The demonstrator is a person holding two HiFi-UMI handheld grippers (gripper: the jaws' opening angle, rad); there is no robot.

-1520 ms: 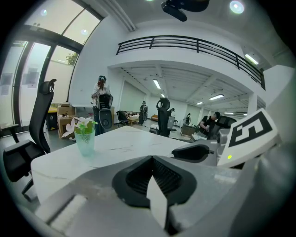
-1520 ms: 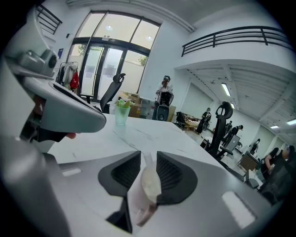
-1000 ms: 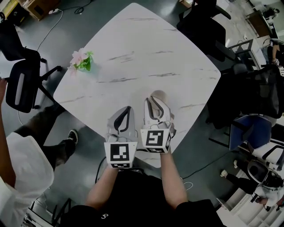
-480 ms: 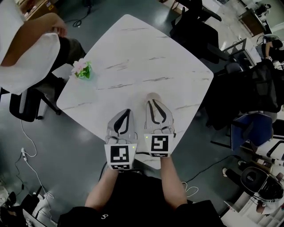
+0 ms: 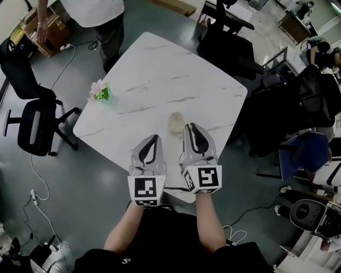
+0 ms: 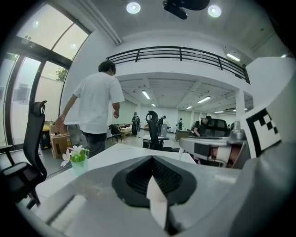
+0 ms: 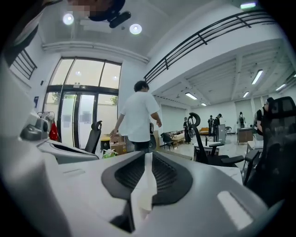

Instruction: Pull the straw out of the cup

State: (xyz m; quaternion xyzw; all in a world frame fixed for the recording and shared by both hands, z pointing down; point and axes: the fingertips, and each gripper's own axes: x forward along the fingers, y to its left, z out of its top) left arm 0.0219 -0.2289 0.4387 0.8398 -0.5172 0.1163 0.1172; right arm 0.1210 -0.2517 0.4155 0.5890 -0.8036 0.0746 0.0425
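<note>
A pale translucent cup (image 5: 176,122) stands on the white marble table (image 5: 160,64) near its front edge. No straw shows in it from the head view. My right gripper (image 5: 192,126) hovers just right of the cup, raised off the table. In its own view the right gripper (image 7: 147,155) pinches a white strip (image 7: 143,185), apparently the straw. My left gripper (image 5: 153,137) hangs left of the cup and nearer to me. Seen from its own camera, the left gripper (image 6: 151,159) has its jaws together, only a white sliver between them. Neither gripper view shows the cup.
A small pot of pink flowers (image 5: 100,91) sits at the table's left edge. A person in a white shirt (image 5: 98,10) stands beyond the far left corner by cardboard boxes (image 5: 45,24). Black office chairs (image 5: 32,125) ring the table; cables lie on the floor.
Both grippers have risen, the right one more and with a roll. The cup, earlier behind the right gripper's tip, now shows to its left. The person in white walked to the far side.
</note>
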